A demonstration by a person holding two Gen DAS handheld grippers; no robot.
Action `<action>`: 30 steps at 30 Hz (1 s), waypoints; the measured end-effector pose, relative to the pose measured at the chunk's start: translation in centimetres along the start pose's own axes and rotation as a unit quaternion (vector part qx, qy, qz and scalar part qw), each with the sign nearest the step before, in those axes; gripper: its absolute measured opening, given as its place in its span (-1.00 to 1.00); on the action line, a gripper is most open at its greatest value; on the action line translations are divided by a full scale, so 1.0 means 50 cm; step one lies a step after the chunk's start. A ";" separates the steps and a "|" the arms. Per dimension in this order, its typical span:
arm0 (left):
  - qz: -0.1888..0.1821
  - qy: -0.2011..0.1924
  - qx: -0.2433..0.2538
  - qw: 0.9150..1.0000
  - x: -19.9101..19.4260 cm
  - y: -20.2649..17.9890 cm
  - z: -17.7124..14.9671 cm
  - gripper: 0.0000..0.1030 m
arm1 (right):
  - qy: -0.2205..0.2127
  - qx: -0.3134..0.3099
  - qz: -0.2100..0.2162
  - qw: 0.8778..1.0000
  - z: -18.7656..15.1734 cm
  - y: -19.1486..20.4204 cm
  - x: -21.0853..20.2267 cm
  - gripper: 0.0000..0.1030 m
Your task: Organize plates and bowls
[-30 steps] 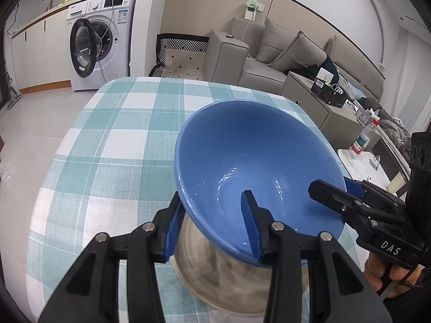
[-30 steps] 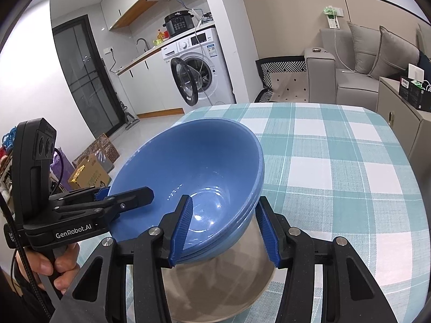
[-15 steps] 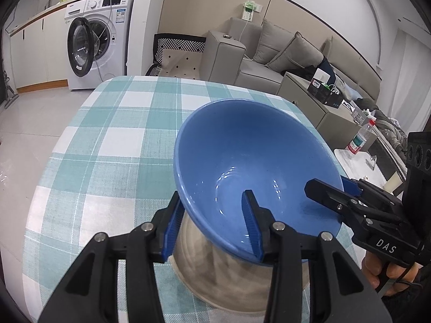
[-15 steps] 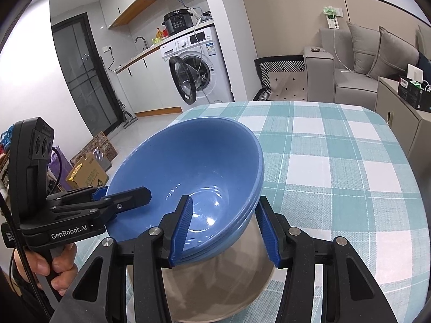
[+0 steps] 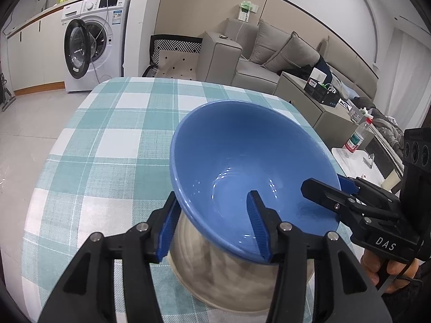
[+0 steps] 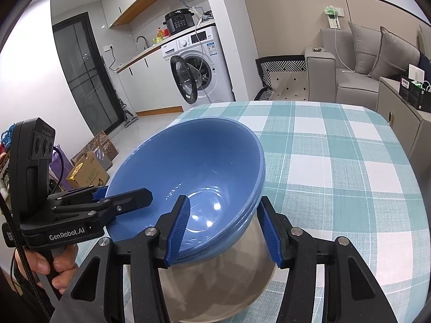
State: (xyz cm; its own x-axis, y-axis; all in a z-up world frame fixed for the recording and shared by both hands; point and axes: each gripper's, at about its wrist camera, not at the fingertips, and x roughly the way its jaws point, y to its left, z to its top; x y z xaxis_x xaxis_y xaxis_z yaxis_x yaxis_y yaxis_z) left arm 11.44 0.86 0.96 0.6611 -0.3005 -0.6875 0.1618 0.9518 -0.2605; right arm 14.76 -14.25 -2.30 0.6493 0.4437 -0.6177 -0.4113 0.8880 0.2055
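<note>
**Blue bowls tilted in the beige bowl, both grippers straddling the rim**

We're looking down along the left gripper (image 5: pixel 214 220), angled toward the table (image 5: pixel 113 145), at the bottom of the left wrist view. Its fingers straddle the near rim of the blue bowl (image 5: pixel 250 161), one outside, one inside the basin. Its jaws have just been opening, and we see a gap at the pads, so it is loose around the rim, not clamping.

At the bottom of the right wrist view, the right gripper (image 6: pixel 223 231) straddles the opposite side, one finger inside, one outside. Its jaws have just eased open a touch too, and both pads look clear of the wall. A hand (image 6: pixel 51 266) at lower left of that view holds the left gripper's handle.

Now the containers: from the right wrist view the blue bowl shows stacked rims, so we count more than one nested together. The stack sits tilted inside a larger beige bowl (image 6: pixel 215 290) standing on the checked tablecloth, centre-bottom in both views. The top blue bowl is empty.
</note>
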 end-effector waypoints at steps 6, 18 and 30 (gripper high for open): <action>0.000 -0.007 0.013 1.000 -0.009 -0.006 0.001 0.21 | -0.004 -0.006 0.010 1.000 0.000 0.001 0.000 0.35; 0.021 -0.057 0.036 0.997 -0.059 0.001 0.005 0.54 | -0.025 -0.005 0.016 1.000 0.006 -0.012 -0.018 0.88; 0.053 -0.137 0.073 0.986 -0.114 -0.002 -0.003 1.00 | -0.077 -0.032 0.024 0.996 -0.006 -0.007 -0.061 0.99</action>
State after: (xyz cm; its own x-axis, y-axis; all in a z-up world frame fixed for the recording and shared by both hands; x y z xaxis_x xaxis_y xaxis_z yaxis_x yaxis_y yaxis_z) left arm 7.53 2.45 4.81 0.8503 -0.1892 -0.4911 0.1706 0.9818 -0.0829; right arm 12.72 -15.93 -0.73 0.7157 0.5037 -0.4839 -0.4818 0.8576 0.1801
